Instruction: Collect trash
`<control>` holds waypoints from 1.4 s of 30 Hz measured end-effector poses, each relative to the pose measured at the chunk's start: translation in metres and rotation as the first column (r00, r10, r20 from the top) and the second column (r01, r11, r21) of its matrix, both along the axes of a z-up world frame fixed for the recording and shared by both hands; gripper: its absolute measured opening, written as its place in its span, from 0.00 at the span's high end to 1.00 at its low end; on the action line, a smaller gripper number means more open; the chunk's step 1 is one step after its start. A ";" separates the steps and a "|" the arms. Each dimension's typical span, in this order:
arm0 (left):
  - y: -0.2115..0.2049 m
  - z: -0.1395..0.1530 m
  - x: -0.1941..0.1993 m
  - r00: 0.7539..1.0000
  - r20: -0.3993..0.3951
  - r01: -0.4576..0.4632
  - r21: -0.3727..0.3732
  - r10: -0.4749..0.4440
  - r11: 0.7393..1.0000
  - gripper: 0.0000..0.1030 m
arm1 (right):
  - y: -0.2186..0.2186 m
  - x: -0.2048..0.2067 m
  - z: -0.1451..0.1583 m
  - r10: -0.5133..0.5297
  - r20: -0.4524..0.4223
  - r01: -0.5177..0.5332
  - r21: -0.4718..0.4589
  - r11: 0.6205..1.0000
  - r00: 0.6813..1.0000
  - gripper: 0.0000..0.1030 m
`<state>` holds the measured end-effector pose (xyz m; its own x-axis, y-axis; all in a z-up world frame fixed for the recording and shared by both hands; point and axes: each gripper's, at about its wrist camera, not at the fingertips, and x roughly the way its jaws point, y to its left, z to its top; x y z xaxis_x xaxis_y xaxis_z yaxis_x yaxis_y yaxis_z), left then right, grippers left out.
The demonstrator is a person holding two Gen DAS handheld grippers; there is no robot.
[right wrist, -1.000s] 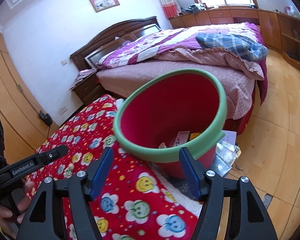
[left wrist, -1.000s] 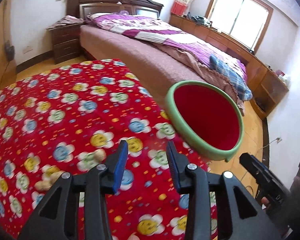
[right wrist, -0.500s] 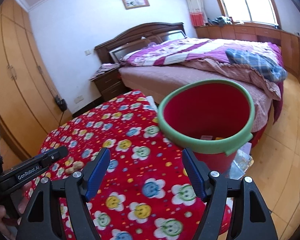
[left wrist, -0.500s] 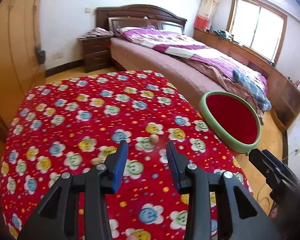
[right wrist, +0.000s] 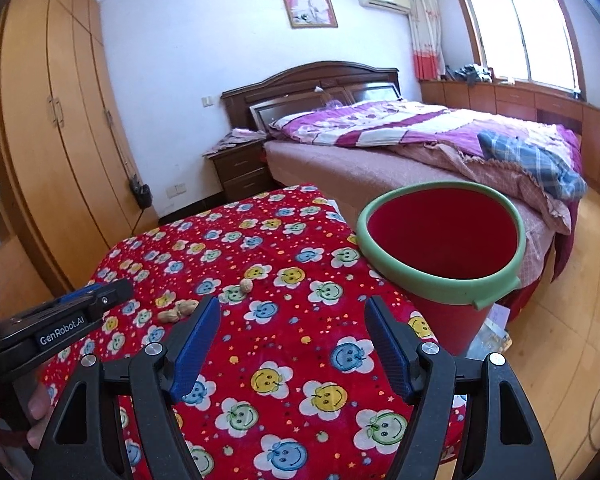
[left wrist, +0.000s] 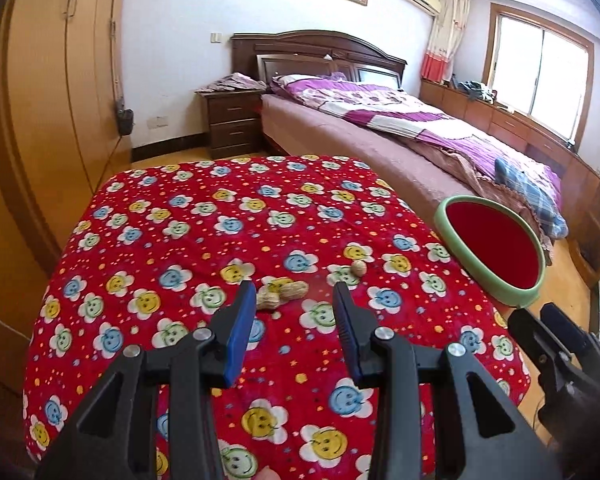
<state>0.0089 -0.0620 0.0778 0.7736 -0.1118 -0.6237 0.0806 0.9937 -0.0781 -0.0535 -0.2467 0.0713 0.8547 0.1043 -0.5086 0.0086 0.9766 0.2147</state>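
Peanut shells [left wrist: 282, 293] lie on the red flowered tablecloth [left wrist: 180, 240], with a single nut shell [left wrist: 358, 267] a little to their right. They also show in the right wrist view, the peanut shells [right wrist: 178, 310] and the single shell [right wrist: 246, 285]. My left gripper [left wrist: 295, 296] is open and empty, just short of the peanut shells. My right gripper [right wrist: 292, 312] is open and empty above the cloth. A red bin with a green rim [right wrist: 440, 240] stands at the table's right edge, also in the left wrist view [left wrist: 494, 248].
A bed [left wrist: 400, 136] with purple bedding stands behind the table and bin. A dark nightstand [left wrist: 232, 124] is at the far wall and a wooden wardrobe [left wrist: 52, 100] on the left. Papers [right wrist: 496, 328] lie on the floor by the bin.
Both grippers have drawn back and up from the bin. The table top and the shells have come into fuller view. The jaws stay open.
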 end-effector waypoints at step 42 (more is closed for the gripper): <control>0.010 -0.018 -0.002 0.998 0.010 -0.069 0.022 0.069 0.997 0.62 | 0.003 0.001 -0.014 -0.009 -0.011 0.009 -0.020 1.000 1.000 0.27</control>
